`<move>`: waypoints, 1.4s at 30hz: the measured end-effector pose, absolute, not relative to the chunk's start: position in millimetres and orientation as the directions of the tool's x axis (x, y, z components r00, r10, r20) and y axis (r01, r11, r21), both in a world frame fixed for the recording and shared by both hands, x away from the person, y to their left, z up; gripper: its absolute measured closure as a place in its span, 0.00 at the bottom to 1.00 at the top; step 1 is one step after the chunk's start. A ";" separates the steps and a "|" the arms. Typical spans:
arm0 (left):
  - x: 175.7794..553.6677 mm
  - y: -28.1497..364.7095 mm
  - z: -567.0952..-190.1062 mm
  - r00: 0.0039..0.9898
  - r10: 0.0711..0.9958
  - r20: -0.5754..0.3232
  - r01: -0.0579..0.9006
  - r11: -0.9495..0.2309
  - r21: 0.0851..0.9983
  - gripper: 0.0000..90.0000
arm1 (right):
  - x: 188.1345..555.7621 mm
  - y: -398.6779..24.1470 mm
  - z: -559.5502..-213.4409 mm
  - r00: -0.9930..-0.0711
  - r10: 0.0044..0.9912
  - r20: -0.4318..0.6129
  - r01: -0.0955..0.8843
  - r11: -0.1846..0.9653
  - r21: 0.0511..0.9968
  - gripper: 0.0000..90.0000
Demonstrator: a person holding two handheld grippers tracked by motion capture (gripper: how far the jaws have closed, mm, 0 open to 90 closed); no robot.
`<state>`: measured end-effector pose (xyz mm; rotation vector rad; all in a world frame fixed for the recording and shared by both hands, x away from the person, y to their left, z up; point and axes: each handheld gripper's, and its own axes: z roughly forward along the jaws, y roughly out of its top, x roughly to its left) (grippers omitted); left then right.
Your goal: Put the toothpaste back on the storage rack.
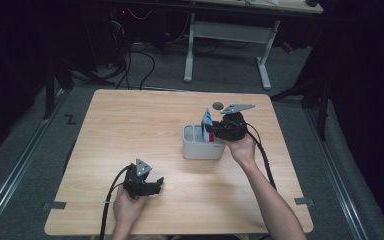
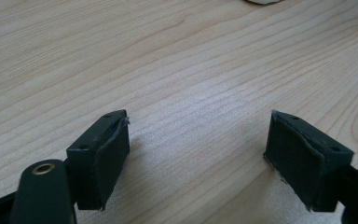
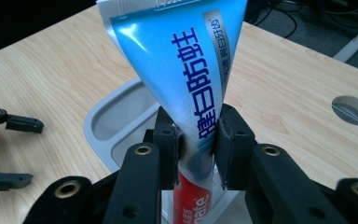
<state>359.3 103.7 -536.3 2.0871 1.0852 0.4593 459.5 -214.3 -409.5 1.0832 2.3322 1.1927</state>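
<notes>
The blue and red toothpaste tube (image 3: 191, 93) stands up in the grey holder (image 1: 200, 145), a bit to the 3 o'clock side of the middle of the worktop (image 1: 130, 120). The right claw (image 3: 198, 144) pinches the tube by its middle. The left claw (image 1: 155, 184) rests down at 7 o'clock, well apart, spread wide with nothing in it.

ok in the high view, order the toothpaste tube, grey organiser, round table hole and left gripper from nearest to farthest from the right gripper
1. toothpaste tube: clamped in the right gripper, standing in the bin.
2. grey organiser: directly below the jaws.
3. round table hole: just beyond, toward the table's far edge.
4. left gripper: open, far off at the near left.
</notes>
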 end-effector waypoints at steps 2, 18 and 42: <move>359.3 103.8 -536.3 0.581 0.814 -0.017 0.554 -0.380 0.741 0.25 | 459.4 -214.8 -409.7 -0.667 0.742 0.069 0.488 0.365 0.793 0.80; 359.5 103.9 -536.2 0.580 0.814 -0.017 0.556 -0.380 0.739 0.25 | 466.5 -211.9 -413.4 -0.659 0.746 0.095 0.500 0.341 0.796 0.78; 359.5 103.9 -536.2 0.580 0.814 -0.017 0.555 -0.380 0.740 0.25 | 458.3 -226.4 -405.7 -0.638 0.761 0.121 0.495 0.285 0.821 0.62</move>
